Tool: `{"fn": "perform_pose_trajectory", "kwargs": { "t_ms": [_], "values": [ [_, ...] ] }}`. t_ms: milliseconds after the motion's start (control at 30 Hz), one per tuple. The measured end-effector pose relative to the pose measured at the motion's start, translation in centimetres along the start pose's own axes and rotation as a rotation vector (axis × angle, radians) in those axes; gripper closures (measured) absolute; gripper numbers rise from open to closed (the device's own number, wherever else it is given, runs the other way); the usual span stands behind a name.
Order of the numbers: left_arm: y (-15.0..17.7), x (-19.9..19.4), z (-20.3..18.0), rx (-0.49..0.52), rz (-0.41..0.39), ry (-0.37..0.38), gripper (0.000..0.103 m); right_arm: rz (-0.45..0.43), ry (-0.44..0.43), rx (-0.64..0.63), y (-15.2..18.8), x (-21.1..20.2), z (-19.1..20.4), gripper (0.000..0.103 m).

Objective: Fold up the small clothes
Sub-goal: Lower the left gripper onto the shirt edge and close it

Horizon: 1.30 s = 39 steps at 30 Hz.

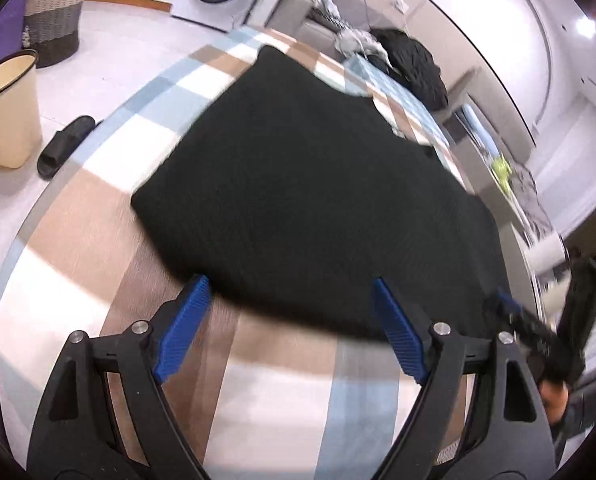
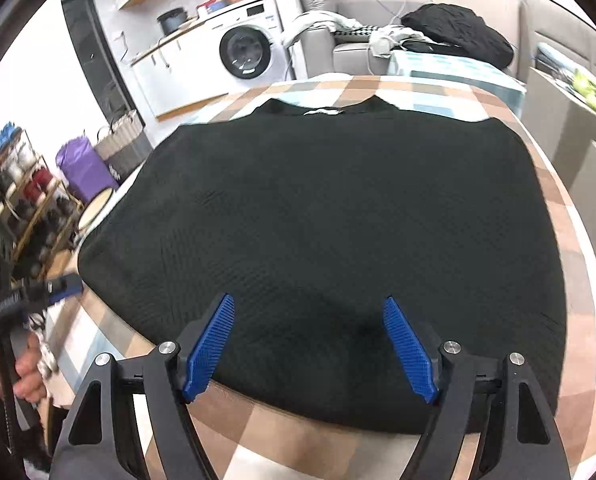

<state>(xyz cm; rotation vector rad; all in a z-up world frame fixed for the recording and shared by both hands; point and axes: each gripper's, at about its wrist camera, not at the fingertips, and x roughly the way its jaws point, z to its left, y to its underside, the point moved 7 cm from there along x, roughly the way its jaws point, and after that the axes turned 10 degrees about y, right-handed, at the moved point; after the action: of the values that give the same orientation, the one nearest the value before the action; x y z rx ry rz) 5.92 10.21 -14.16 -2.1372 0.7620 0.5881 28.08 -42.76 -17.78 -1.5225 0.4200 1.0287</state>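
- step in hand, as i judge it: the black garment [image 2: 321, 232] lies spread flat on the checked table [image 2: 569, 240], its collar toward the far edge, its hem along the near edge; a fold has yet to begin.
- left gripper [image 1: 290, 328] hovers with jaws wide and nothing held, over the hem at the garment's near left corner.
- right gripper [image 2: 309, 344] likewise has jaws wide and holds nothing, poised above the hem near the middle of the near edge.
- next move likely calls for both to pinch the hem and carry it toward the collar.
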Motion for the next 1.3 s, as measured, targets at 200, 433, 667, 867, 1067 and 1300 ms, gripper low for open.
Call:
{"fn": "perform_pose_trajectory", "kwargs": {
  "t_ms": [200,433,667,867,1067,1300],
  "values": [
    [-3.3,2.7,0.0,-0.042,-0.1,-0.057,0.023,-0.017,-0.001,-0.056,-0.6,0.7,2.2,0.024],
    [-5.5,4.2,1.7,-0.098,-0.162,-0.086,0.057,-0.008,0.024,-0.046,-0.7,1.1,2.1,0.024],
    [-5.8,4.3,1.7,-0.075,-0.178,-0.098,0.089,0.024,0.064,-0.014,-0.3,2.2,1.3,0.024],
    [-3.8,2.0,1.4,-0.062,-0.14,-0.094,0.088,0.029,0.068,-0.01,-0.3,2.2,0.7,0.024],
    [-2.4,0.9,3.1,-0.135,-0.129,-0.121,0.063,0.031,0.066,-0.023,-0.6,2.5,0.8,0.024],
    [-3.1,-0.2,4.4,-0.112,-0.158,-0.202,0.045,0.031,0.067,-0.034,-0.5,2.6,0.7,0.024]
  ]
}}
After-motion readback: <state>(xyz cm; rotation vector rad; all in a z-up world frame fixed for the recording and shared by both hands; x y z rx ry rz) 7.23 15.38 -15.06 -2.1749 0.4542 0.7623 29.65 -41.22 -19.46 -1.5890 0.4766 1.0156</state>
